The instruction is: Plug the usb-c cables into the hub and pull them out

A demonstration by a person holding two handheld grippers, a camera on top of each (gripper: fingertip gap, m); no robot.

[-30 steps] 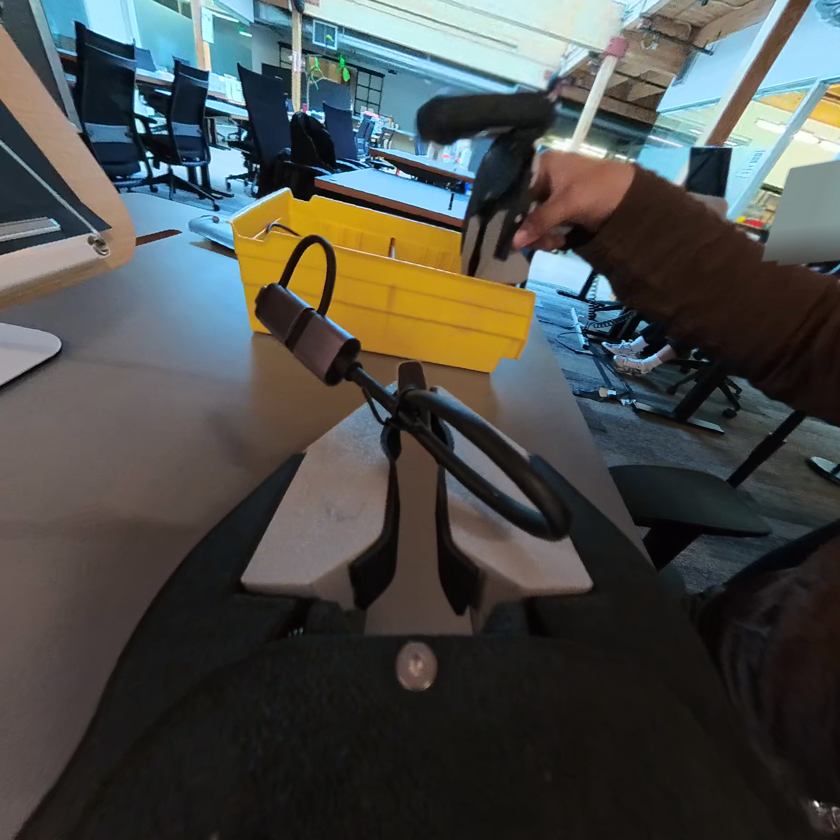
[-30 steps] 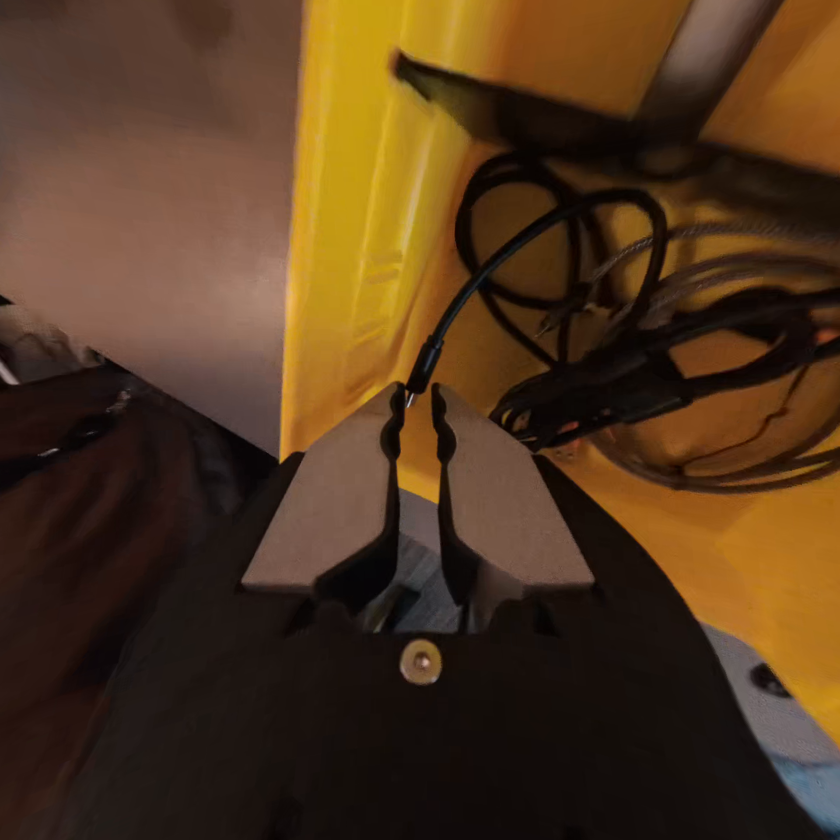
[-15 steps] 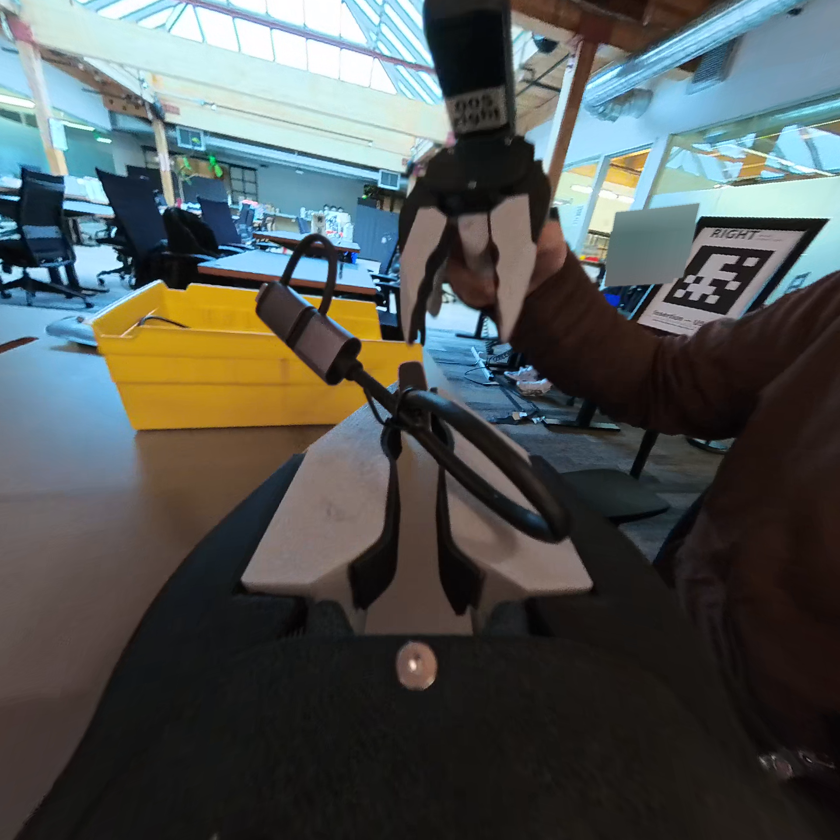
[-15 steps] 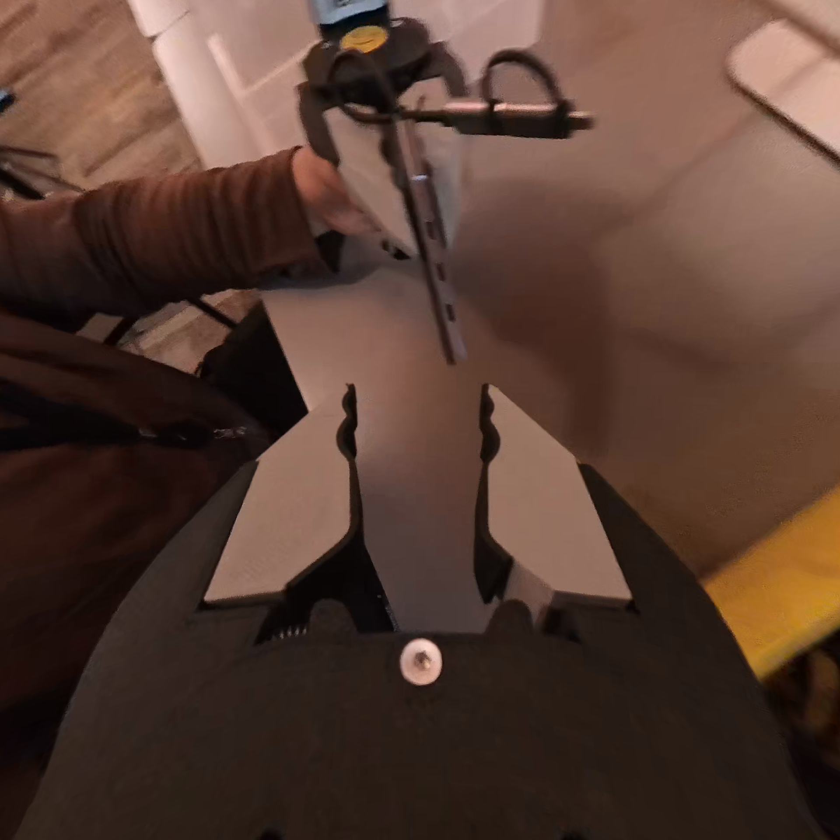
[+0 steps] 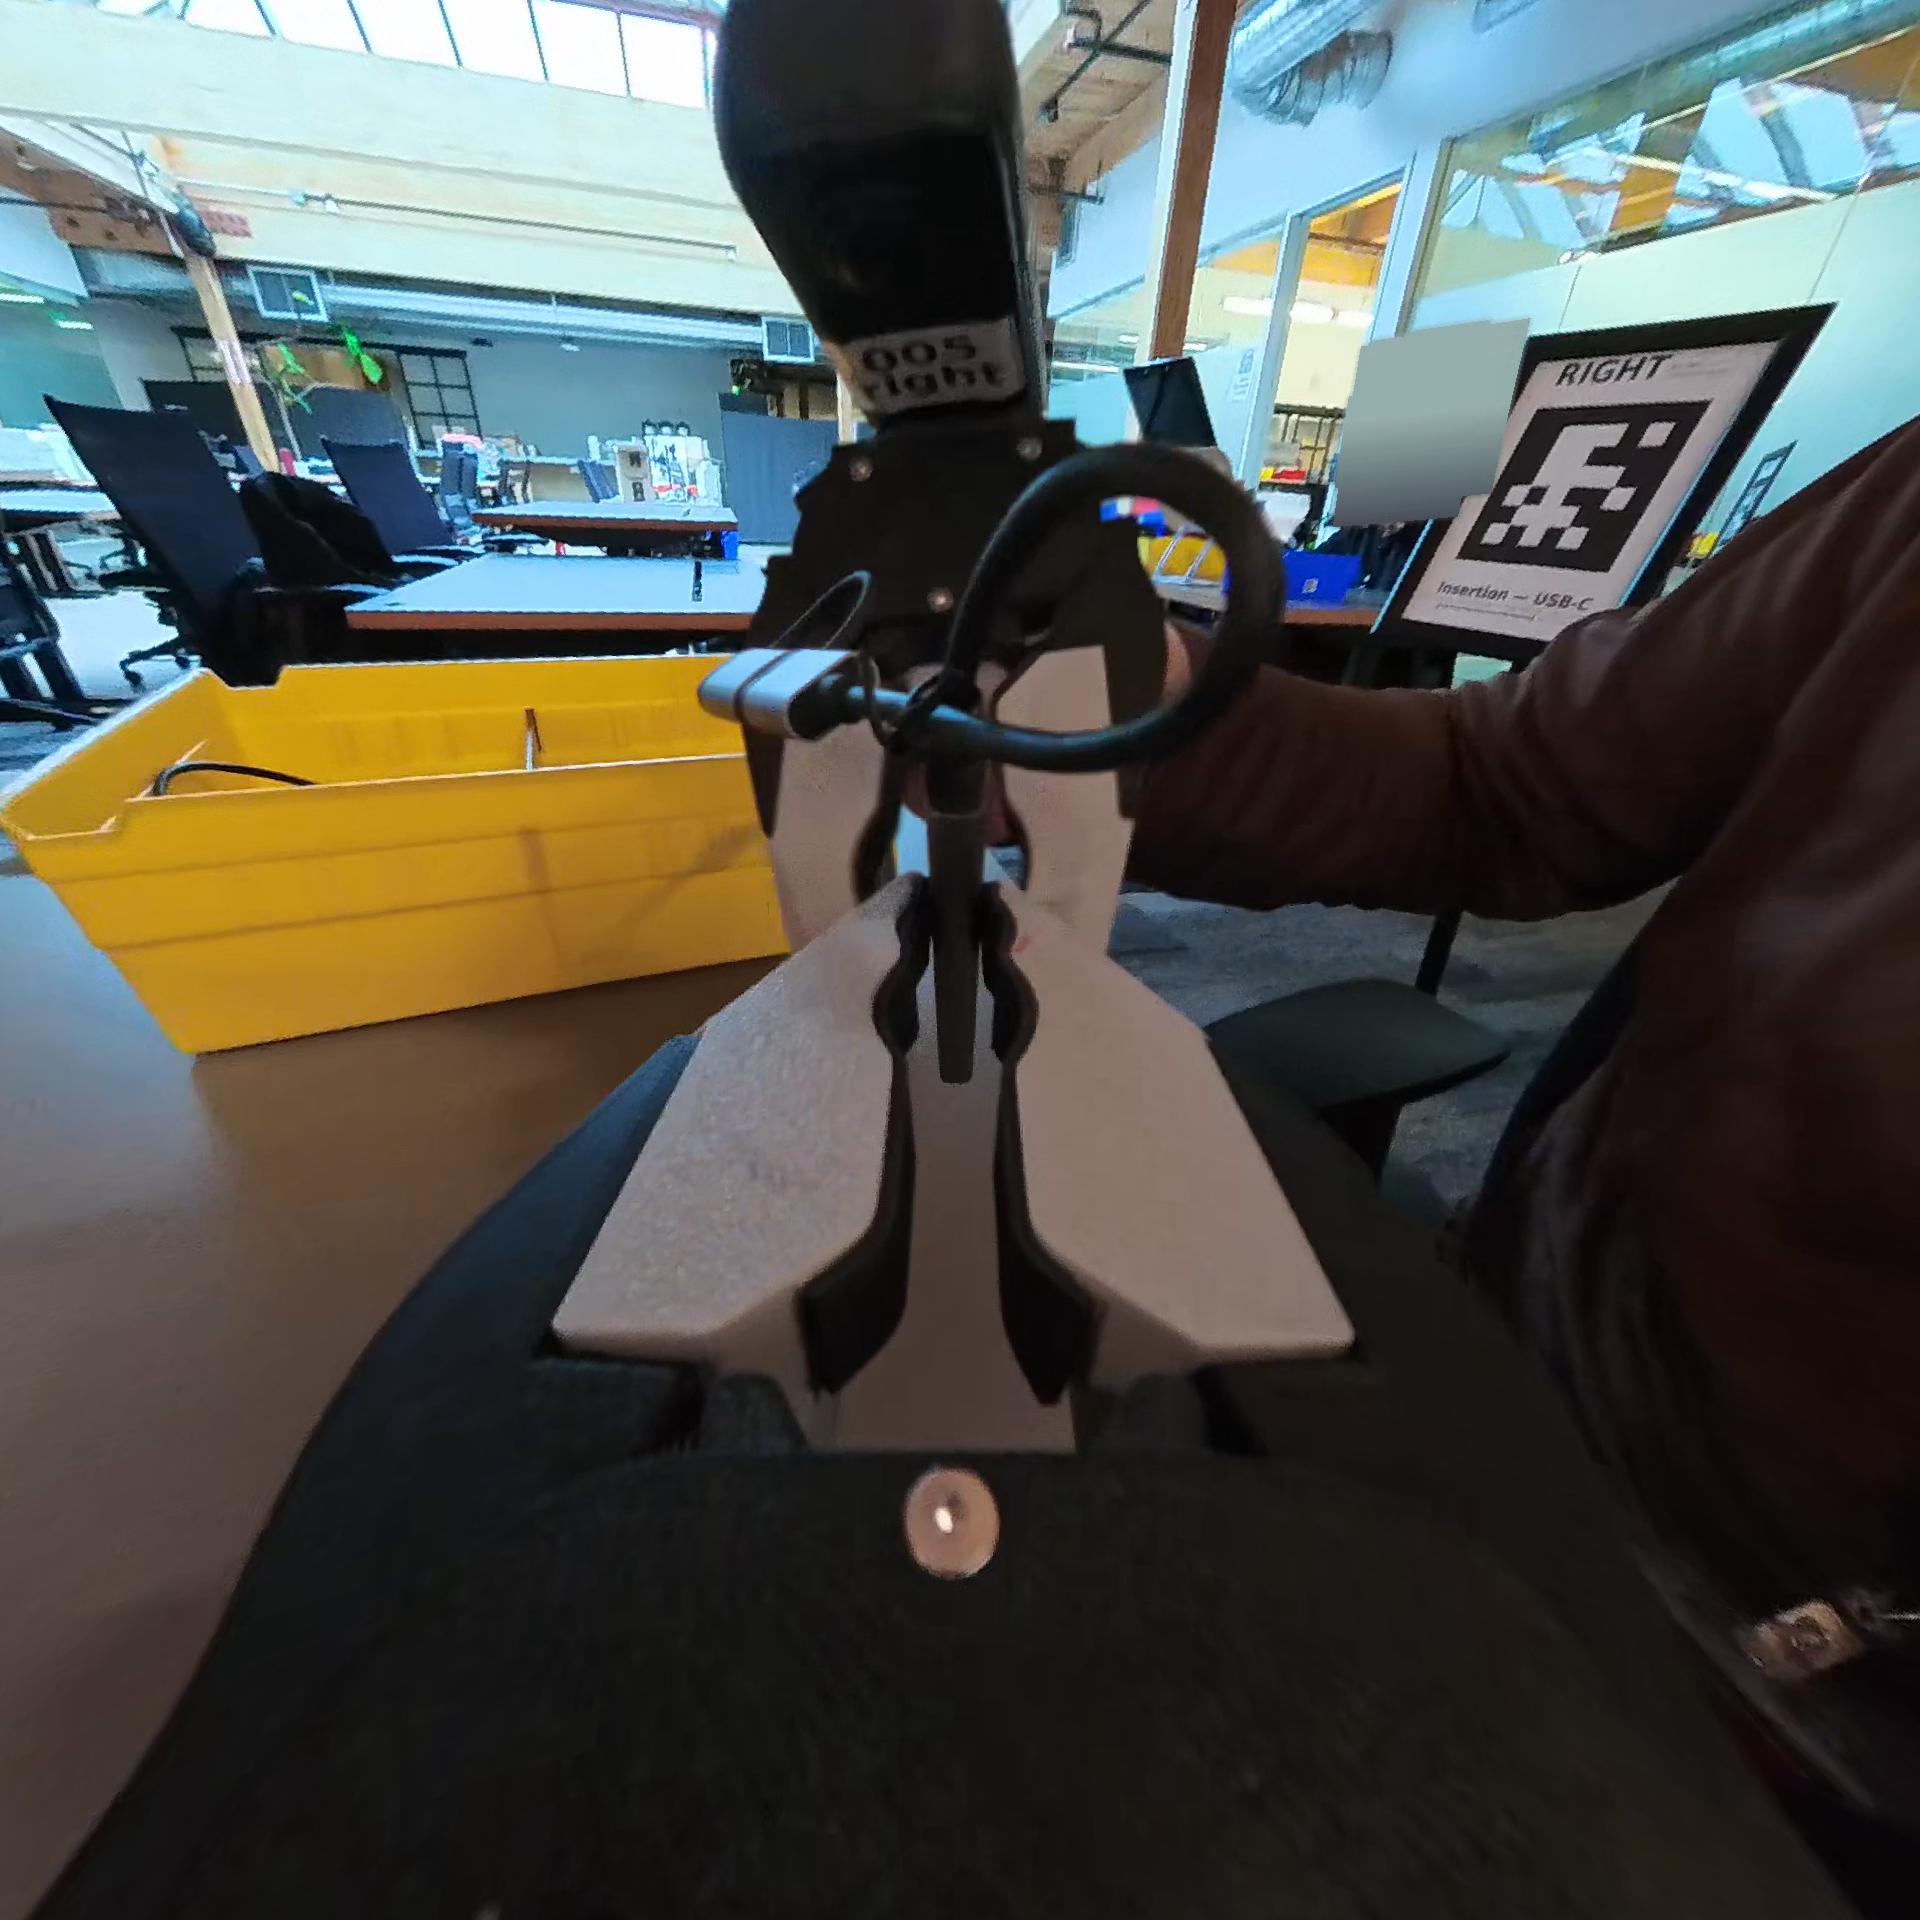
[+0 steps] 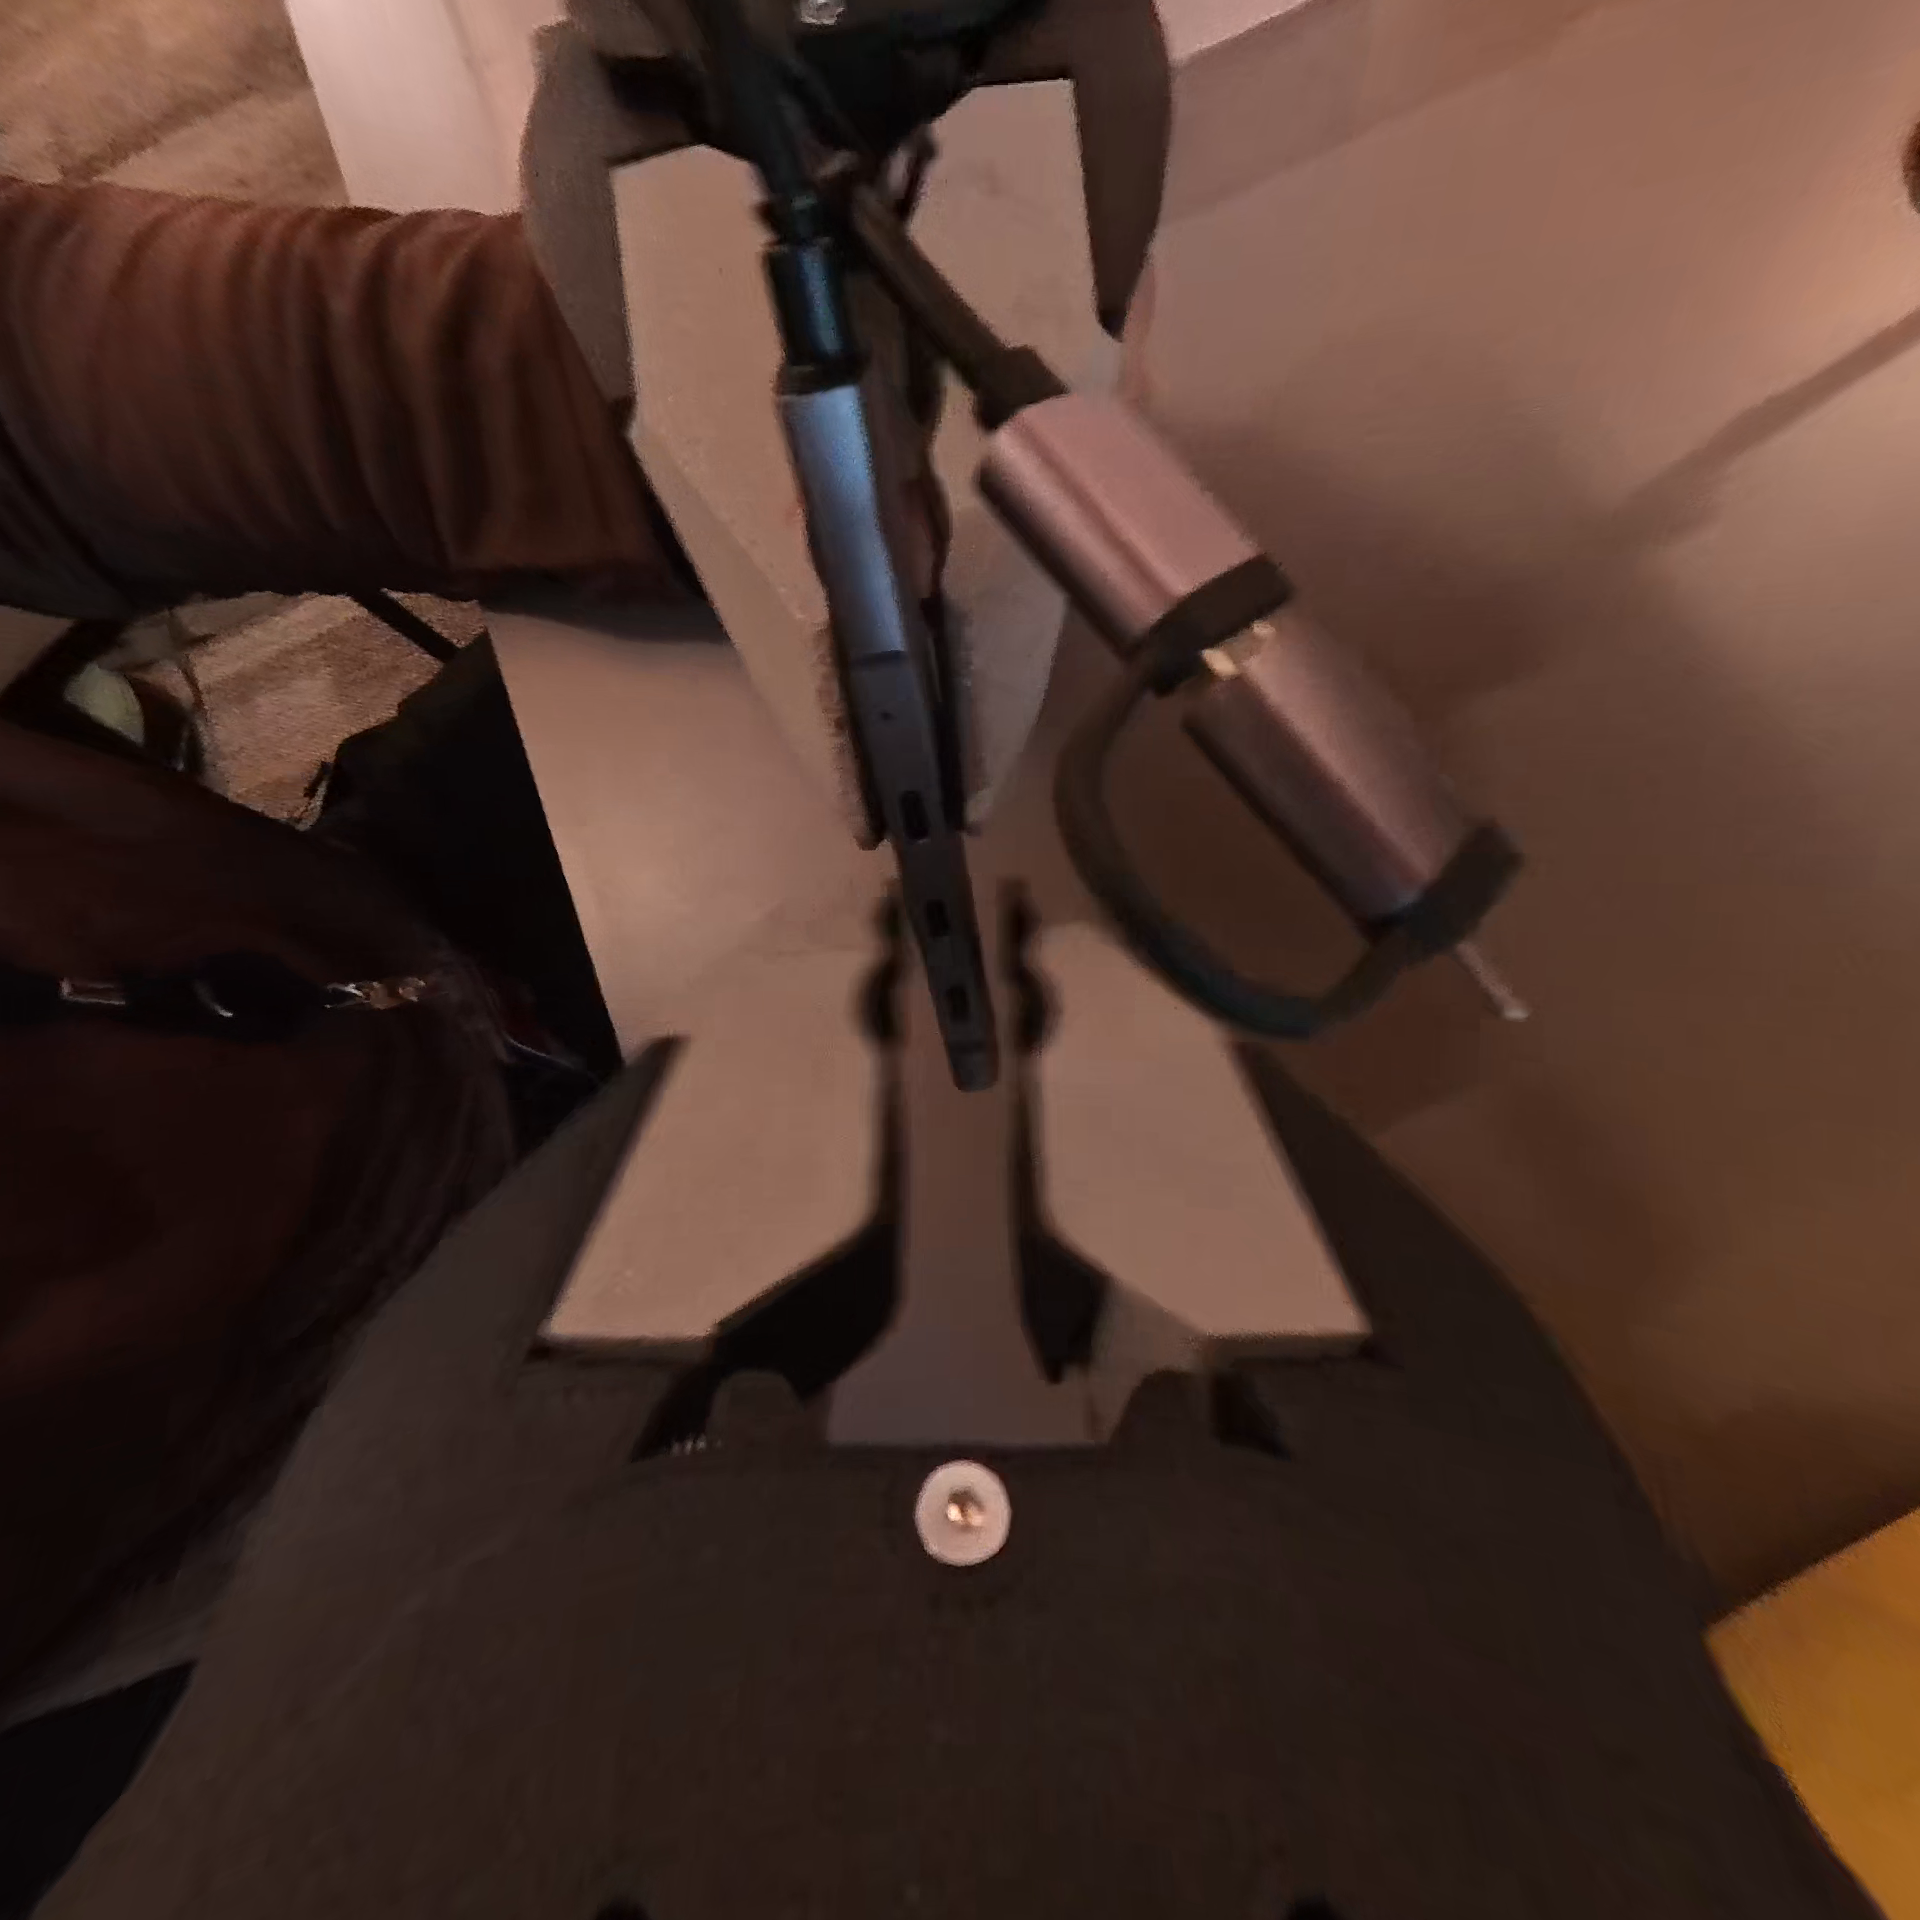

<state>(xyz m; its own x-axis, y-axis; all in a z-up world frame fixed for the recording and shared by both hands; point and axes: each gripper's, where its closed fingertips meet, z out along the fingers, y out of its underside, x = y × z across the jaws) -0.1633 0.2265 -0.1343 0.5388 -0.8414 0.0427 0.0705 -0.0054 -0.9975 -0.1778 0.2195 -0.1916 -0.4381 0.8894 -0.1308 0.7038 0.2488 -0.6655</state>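
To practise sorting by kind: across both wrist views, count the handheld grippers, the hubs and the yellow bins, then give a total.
Grippers: 2, the left gripper and the right gripper
Hub: 1, held between the left gripper's fingers
Yellow bin: 1
Total: 4

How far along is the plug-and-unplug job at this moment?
Done: the left gripper is shut on the hub. In hand: the open right gripper straddles the hub's free end, holding no cable. Left: the visible ports are empty and a cable lies in the yellow bin, so all plugging and unplugging.
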